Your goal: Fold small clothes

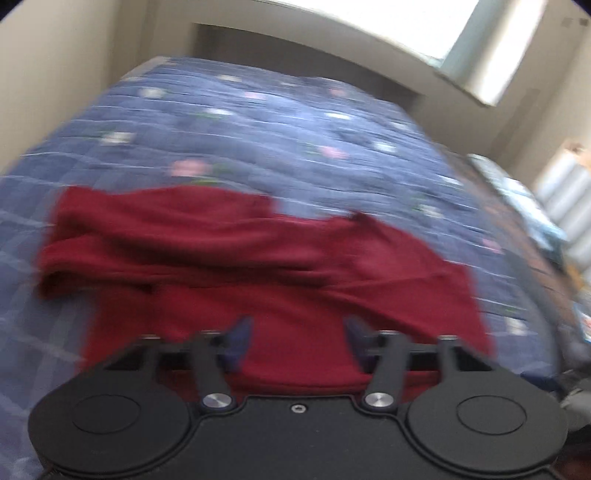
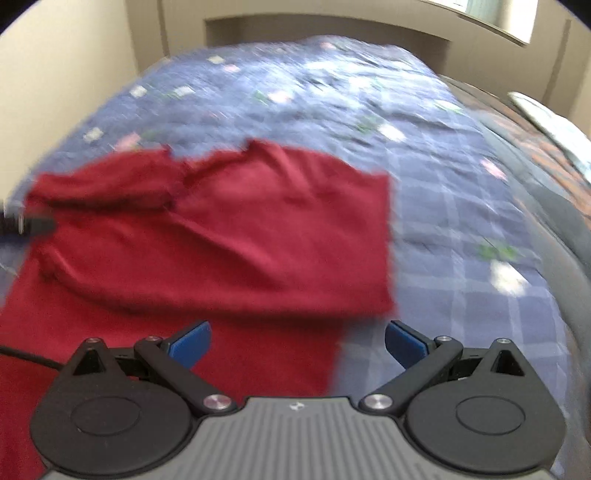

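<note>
Both grippers are hanging over a red garment [image 1: 258,258] that is lying on a bed covered by a blue checked quilt [image 1: 258,122] with small flower patches. Left gripper [image 1: 299,341] is standing with its jaws spread, its blue pads [image 1: 238,341] apart and nothing pinched between them; only the cloth is showing below the gap. Right gripper [image 2: 297,345] is likewise standing wide open, its blue pads [image 2: 192,343] well apart, the left one over the red cloth and the right one over bare quilt [image 2: 461,221], just beside the garment's near right edge.

In the right wrist view the garment [image 2: 221,229] is lying partly folded: an upper layer is sitting doubled over a lower one, with a fairly straight edge on the right and a rumpled sleeve-like part at the far left. A black tip of the other tool [image 2: 33,225] is poking in at the left border, at the cloth's left side; whether it is touching is unclear.

Both views are smeared by motion. Beyond the bed, a pale headboard [image 1: 295,40] is standing against the wall, and a bright window [image 1: 406,22] is showing at upper right.
</note>
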Action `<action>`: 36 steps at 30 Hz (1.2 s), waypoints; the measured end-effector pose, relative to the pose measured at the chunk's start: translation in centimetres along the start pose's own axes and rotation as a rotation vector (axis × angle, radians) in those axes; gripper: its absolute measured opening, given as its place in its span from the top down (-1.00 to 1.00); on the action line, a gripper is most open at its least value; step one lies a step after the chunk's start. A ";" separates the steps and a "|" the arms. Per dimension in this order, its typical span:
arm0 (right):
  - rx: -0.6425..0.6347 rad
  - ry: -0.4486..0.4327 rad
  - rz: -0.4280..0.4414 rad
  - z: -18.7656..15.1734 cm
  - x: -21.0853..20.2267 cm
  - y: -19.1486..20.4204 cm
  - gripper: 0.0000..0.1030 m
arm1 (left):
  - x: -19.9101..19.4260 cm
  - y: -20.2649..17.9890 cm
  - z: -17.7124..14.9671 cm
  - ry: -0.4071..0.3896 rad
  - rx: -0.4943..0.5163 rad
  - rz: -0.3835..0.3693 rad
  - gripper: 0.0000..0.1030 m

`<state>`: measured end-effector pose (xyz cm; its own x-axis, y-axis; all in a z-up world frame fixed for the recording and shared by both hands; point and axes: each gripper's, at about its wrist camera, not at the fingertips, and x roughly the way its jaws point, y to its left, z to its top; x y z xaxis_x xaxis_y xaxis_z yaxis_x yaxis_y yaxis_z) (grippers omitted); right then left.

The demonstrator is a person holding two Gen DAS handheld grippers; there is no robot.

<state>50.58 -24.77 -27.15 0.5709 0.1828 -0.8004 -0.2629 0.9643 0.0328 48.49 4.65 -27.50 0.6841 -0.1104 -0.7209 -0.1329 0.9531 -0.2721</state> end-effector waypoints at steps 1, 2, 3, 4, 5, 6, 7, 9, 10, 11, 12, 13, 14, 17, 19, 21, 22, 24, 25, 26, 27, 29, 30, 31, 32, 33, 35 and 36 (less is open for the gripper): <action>0.002 -0.014 0.035 1.0 0.5 0.4 -0.99 | -0.3 1.0 -0.1 -0.013 -0.010 0.064 -0.52; 0.006 -0.029 0.080 2.0 1.0 0.8 -0.99 | -0.4 2.0 -0.1 -0.018 -0.016 0.115 -0.57; 0.013 -0.042 0.136 3.2 1.7 1.2 -0.98 | -0.5 2.9 -0.2 -0.017 -0.012 0.162 -0.59; 0.021 -0.051 0.184 4.3 2.4 1.4 -0.95 | -0.4 4.0 -0.2 -0.009 -0.002 0.216 -0.59; 0.029 -0.058 0.235 5.5 3.2 1.9 -0.83 | -0.4 5.1 -0.2 -0.001 0.011 0.278 -0.59; 0.032 -0.054 0.266 6.5 4.0 2.3 -0.68 | -0.3 6.1 -0.2 0.006 0.027 0.335 -0.58; 0.031 -0.046 0.287 7.6 4.9 2.8 -0.62 | 0.0 7.2 -0.2 0.015 0.047 0.389 -0.56; 0.021 -0.037 0.308 9.4 6.8 4.0 -0.53 | 0.1 9.2 -0.1 0.016 0.073 0.439 -0.46; 0.017 -0.031 0.316 10.1 7.6 4.5 -0.51 | 0.3 10.1 0.1 0.015 0.086 0.452 -0.45; 0.017 -0.022 0.325 10.8 8.5 5.0 -0.50 | 0.4 10.8 0.3 0.017 0.095 0.460 -0.42; 0.019 -0.011 0.336 11.4 9.3 5.5 -0.49 | 0.7 11.6 0.6 0.021 0.104 0.466 -0.36; 0.024 -0.004 0.341 11.5 10.0 5.8 -0.49 | 1.0 12.0 0.9 0.024 0.111 0.465 -0.31; 0.031 0.006 0.336 11.8 10.7 6.0 -0.48 | 1.2 12.3 1.1 0.024 0.114 0.458 -0.21; 0.057 0.053 0.323 12.4 12.7 6.9 -0.22 | 2.0 13.4 1.7 0.023 0.105 0.421 -0.02; 0.072 0.074 0.316 12.4 13.3 7.2 0.20 | 2.7 13.6 1.7 0.034 0.095 0.410 0.25; 0.079 0.079 0.307 12.5 13.4 7.3 0.85 | 3.3 13.9 2.0 0.045 0.081 0.416 0.90; 0.086 0.062 0.317 12.6 12.9 7.2 0.91 | 3.4 14.0 2.1 0.038 0.073 0.419 0.90; 0.104 0.022 0.373 13.1 11.5 6.8 0.96 | 2.8 14.0 2.4 -0.002 0.058 0.402 0.94; 0.109 0.005 0.390 13.5 10.7 6.6 0.96 | 2.3 14.0 2.5 -0.025 0.060 0.398 0.95; 0.117 -0.013 0.410 13.9 9.7 6.4 0.97 | 2.0 14.0 2.6 -0.043 0.066 0.400 0.95; 0.130 -0.026 0.429 14.3 8.9 6.1 0.97 | 1.5 14.0 2.8 -0.062 0.071 0.398 0.95; 0.150 -0.057 0.460 15.0 7.1 5.5 0.97 | 0.6 14.1 3.2 -0.094 0.064 0.378 0.96; 0.155 -0.067 0.466 15.2 6.4 5.2 0.97 | 0.1 14.3 3.4 -0.111 0.054 0.363 0.96; 0.165 -0.064 0.468 15.5 5.9 4.8 0.97 | -0.4 14.4 3.7 -0.122 0.046 0.353 0.96; 0.182 -0.058 0.475 15.5 5.4 4.4 0.97 | -0.8 14.6 3.8 -0.128 0.042 0.349 0.96; 0.207 -0.064 0.484 15.4 4.8 3.7 0.97 | -1.3 14.6 4.0 -0.139 0.039 0.341 0.96; 0.243 -0.077 0.486 15.3 3.6 2.6 0.97 | -2.3 14.5 4.2 -0.165 0.035 0.306 0.96; 0.289 -0.076 0.495 15.1 2.9 1.6 0.97 | -2.8 14.4 4.2 -0.178 0.041 0.288 0.96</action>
<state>63.57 -19.83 -20.40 0.4910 0.6286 -0.6032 -0.2957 0.7715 0.5633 47.68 19.86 -26.71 0.7379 0.2122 -0.6407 -0.3123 0.9489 -0.0454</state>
